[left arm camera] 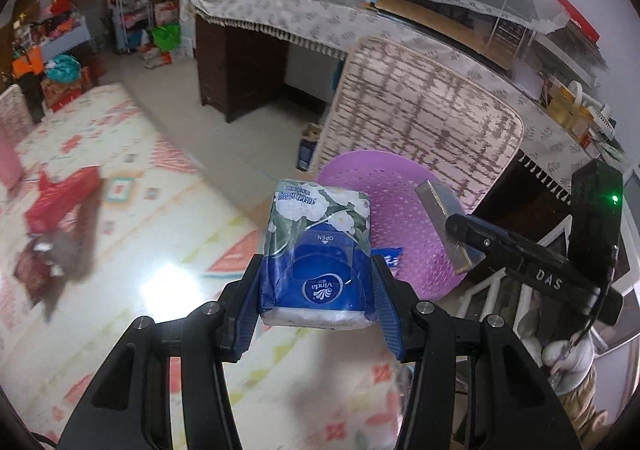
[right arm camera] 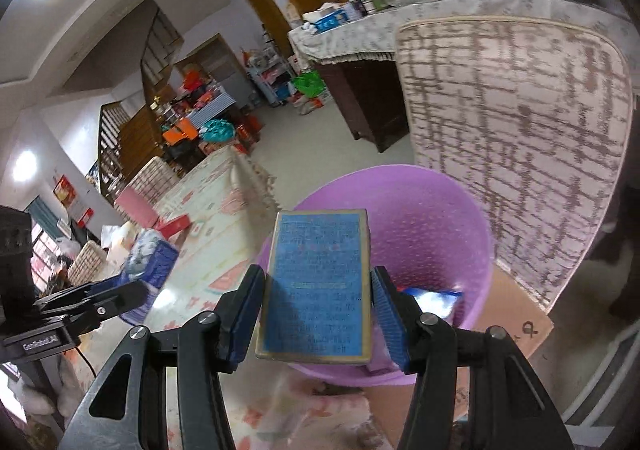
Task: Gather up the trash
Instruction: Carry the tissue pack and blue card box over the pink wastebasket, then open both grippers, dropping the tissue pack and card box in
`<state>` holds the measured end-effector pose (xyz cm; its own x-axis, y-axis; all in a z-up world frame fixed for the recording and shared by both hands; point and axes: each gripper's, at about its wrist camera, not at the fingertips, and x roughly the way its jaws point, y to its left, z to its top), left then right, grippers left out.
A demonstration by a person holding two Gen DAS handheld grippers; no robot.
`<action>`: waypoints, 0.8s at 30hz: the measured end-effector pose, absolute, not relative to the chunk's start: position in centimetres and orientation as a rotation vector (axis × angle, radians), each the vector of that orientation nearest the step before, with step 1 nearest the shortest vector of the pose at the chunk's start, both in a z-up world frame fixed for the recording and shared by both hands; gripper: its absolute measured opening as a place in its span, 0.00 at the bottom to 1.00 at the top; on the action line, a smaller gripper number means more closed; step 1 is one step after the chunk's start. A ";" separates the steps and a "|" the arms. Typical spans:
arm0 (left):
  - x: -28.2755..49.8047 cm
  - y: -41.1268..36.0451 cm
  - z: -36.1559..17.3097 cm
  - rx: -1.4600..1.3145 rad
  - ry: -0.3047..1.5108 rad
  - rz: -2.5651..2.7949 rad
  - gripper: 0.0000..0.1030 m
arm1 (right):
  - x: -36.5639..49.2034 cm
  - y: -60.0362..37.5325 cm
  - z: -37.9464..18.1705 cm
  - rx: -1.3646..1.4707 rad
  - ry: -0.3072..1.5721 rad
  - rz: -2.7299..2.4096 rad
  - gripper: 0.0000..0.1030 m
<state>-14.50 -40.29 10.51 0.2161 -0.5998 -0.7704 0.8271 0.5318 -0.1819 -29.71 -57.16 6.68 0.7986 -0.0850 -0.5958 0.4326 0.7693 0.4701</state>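
Note:
My left gripper (left arm camera: 318, 286) is shut on a blue Vinda tissue pack (left arm camera: 318, 246) with a white flower print, held above the play mat just left of the purple perforated bin (left arm camera: 394, 210). My right gripper (right arm camera: 318, 306) is shut on a flat blue box (right arm camera: 318, 286) with a gold edge, held over the near rim of the purple bin (right arm camera: 424, 234). A blue-and-white wrapper (right arm camera: 434, 298) lies inside the bin. The right gripper with its box (left arm camera: 444, 218) shows in the left wrist view above the bin; the left gripper with its pack (right arm camera: 144, 262) shows in the right wrist view at the left.
A patterned mattress (left arm camera: 420, 110) leans against a cloth-covered counter (left arm camera: 280, 18) behind the bin. A red box (left arm camera: 64, 202) and brown litter (left arm camera: 52, 258) lie on the play mat (left arm camera: 132, 210). A cardboard sheet (right arm camera: 508, 314) lies under the bin. Clutter stands by the far wall.

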 end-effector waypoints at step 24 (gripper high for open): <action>-14.4 -42.7 9.4 0.273 0.961 -1.021 0.75 | -29.9 -60.8 5.7 0.777 0.534 -0.303 0.64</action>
